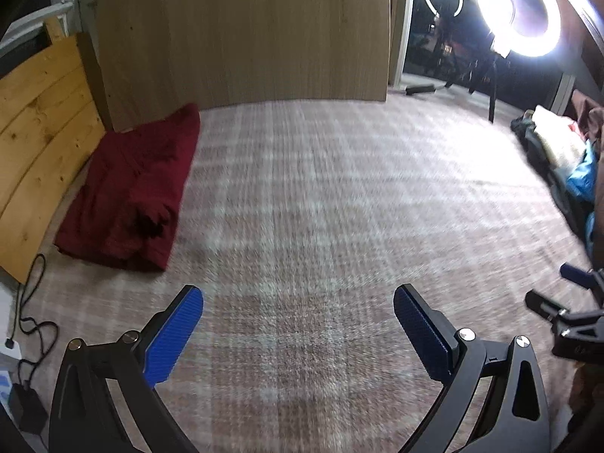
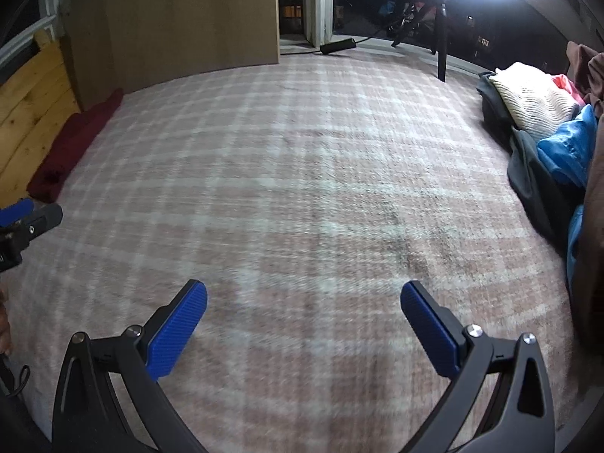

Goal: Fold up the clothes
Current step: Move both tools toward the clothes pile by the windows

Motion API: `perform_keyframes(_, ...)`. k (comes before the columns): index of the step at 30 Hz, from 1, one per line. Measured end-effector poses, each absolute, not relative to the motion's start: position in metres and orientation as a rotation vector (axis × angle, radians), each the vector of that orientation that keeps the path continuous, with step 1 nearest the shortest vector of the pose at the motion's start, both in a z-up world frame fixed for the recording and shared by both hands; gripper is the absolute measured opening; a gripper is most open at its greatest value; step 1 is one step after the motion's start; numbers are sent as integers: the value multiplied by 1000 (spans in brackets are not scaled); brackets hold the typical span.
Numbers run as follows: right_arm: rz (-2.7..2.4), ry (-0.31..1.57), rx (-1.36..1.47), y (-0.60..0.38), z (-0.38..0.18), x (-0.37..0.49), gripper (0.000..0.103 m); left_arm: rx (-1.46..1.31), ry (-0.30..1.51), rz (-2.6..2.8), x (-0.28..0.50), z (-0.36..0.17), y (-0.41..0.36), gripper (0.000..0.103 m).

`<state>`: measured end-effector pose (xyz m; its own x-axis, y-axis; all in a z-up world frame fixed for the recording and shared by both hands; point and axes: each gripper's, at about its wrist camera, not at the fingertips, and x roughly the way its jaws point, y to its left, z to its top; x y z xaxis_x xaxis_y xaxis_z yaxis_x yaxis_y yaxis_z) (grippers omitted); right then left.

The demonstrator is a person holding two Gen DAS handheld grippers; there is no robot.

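A folded dark red garment [image 1: 132,188] lies on the plaid bed cover [image 1: 321,207] at the far left, against the wooden boards; in the right wrist view the same red garment [image 2: 71,143] shows at the left edge. A heap of unfolded clothes [image 2: 543,120], cream knit, blue and dark grey pieces, sits along the right side, and the clothes heap [image 1: 558,151] also shows in the left wrist view. My left gripper [image 1: 298,298] hangs open over bare cover, holding nothing. My right gripper [image 2: 304,294] is open too, empty, above the cover's middle.
A tall wooden panel [image 1: 241,30] stands at the back. A pale pine board [image 1: 37,120] lines the left edge. A bright ring light [image 1: 524,3] on a tripod glares at the back right. Black cables and a charger [image 1: 26,339] lie at lower left.
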<state>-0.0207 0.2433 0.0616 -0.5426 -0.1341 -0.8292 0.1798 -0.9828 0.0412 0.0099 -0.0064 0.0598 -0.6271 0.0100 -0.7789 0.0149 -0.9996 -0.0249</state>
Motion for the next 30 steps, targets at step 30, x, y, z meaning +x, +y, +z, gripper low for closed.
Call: perform_keyframes(30,-3102,-219,1165,317,225,78,103,971,-166,-3186,64,196,26,102)
